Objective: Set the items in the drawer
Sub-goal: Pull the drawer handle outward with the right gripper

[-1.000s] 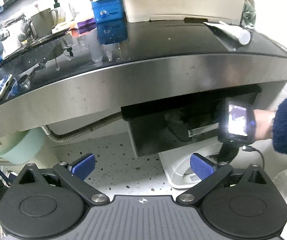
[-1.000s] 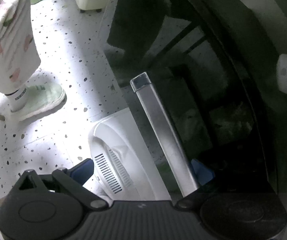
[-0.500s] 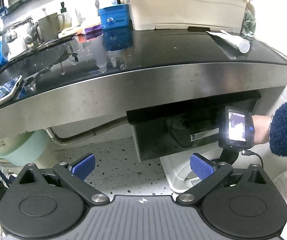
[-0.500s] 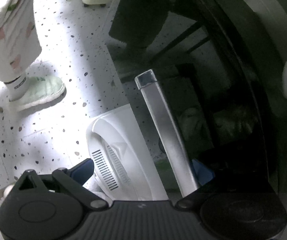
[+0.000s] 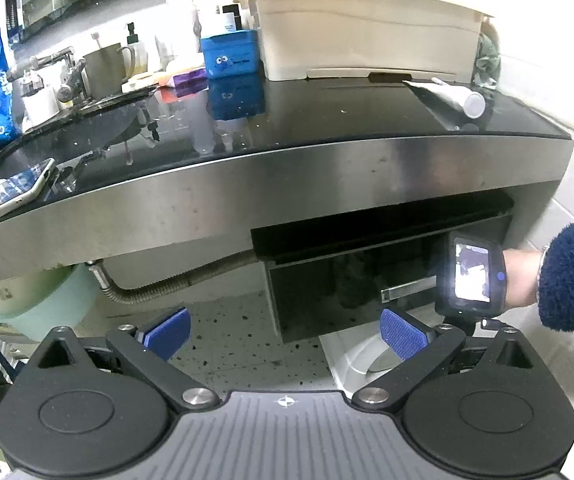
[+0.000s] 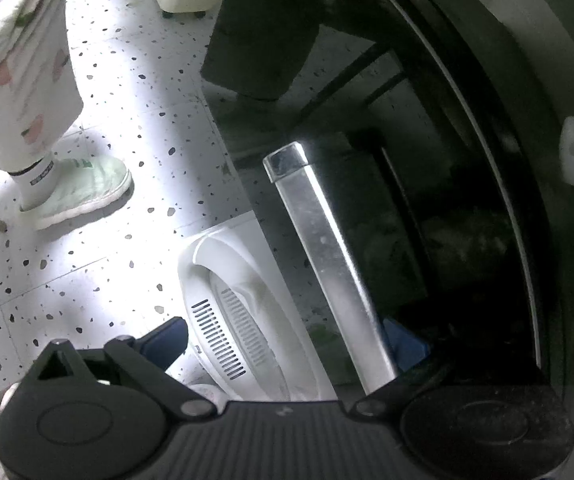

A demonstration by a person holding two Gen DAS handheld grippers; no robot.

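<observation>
Right tongs [image 6: 287, 340] spread astride the drawer handle [image 6: 327, 264], left tongs [image 5: 285, 326] spread, empty, facing the drawer [image 5: 347, 292]

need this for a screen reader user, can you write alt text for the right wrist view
The right hand-held gripper is open at a dark glossy drawer front, its silver bar handle running between the two blue fingers. To the left, a speckled white floor holds a white plastic appliance and a person's pale green shoe.

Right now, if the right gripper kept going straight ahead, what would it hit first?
Most likely the silver drawer handle, which runs between the open fingers of the right gripper. Just behind it is the dark glass drawer front. Depth is hard to judge.
</observation>
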